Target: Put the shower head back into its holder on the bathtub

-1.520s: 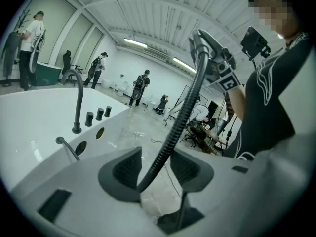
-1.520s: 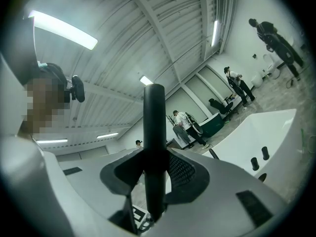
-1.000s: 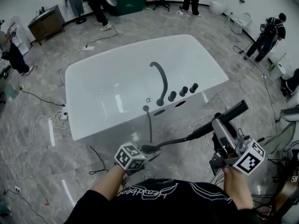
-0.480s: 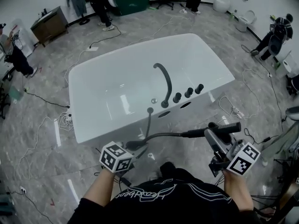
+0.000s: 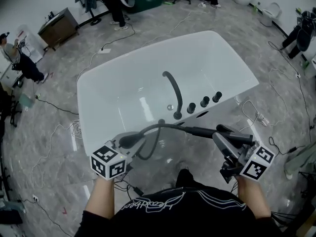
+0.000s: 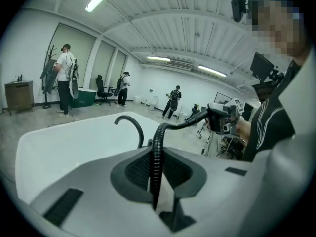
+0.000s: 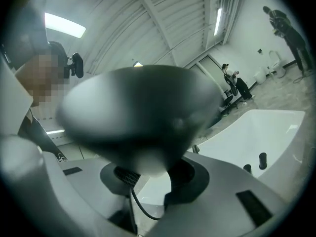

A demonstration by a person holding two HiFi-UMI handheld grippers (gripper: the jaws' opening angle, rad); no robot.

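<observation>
While the left gripper's point(image 5: 123, 143) fingers pinch the hose point(image 6: 157, 152), the right gripper's point(image 5: 222, 141) fingers are clamped wide around the shower head point(image 7: 143, 117). It's held just off the bathtub's point(image 5: 128, 83) near edge.

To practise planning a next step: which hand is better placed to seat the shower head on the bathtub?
Right. The right tongs clamp the shower head itself, held beside the near rim of the bathtub. The left tongs only pinch the hose, so they can guide slack at most.
</observation>
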